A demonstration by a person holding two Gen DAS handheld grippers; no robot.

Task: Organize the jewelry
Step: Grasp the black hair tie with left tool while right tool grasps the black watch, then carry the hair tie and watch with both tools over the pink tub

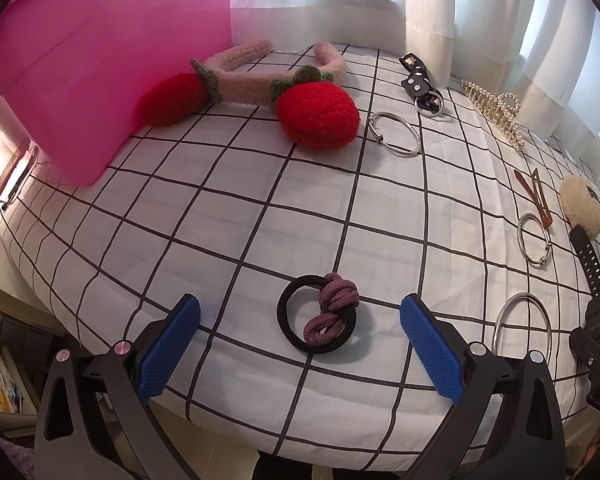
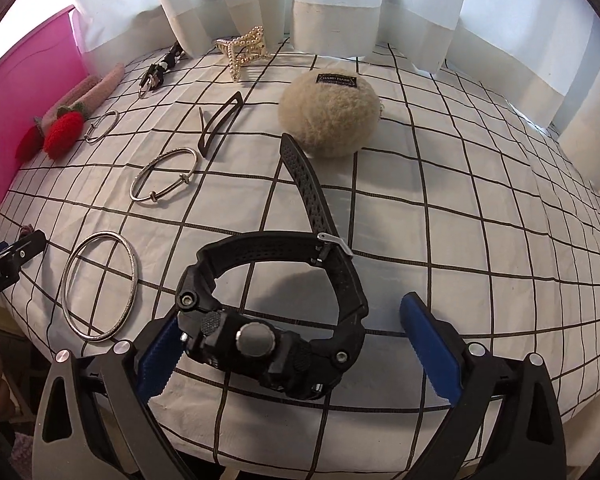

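Note:
My left gripper (image 1: 300, 312) is open, its blue pads either side of a black hair tie (image 1: 290, 326) tangled with a mauve hair tie (image 1: 334, 304) on the checked cloth. My right gripper (image 2: 290, 314) is open around a black wristwatch (image 2: 276, 316) lying on the cloth; the watch body lies against the left pad. The watch also shows at the right edge of the left wrist view (image 1: 598, 320). Silver bangles (image 2: 100, 284) (image 2: 166, 174) (image 2: 102, 126) lie left of the watch. A pink box (image 1: 100, 60) stands at the back left.
A pink headband with red strawberries (image 1: 316, 114) lies by the box. A pearl hair claw (image 2: 242, 50), a brown hair clip (image 2: 220, 122), a black strap with rings (image 2: 160, 68) and a beige fluffy ball (image 2: 330, 114) lie further back. Curtains hang behind. The cloth's front edge is just below both grippers.

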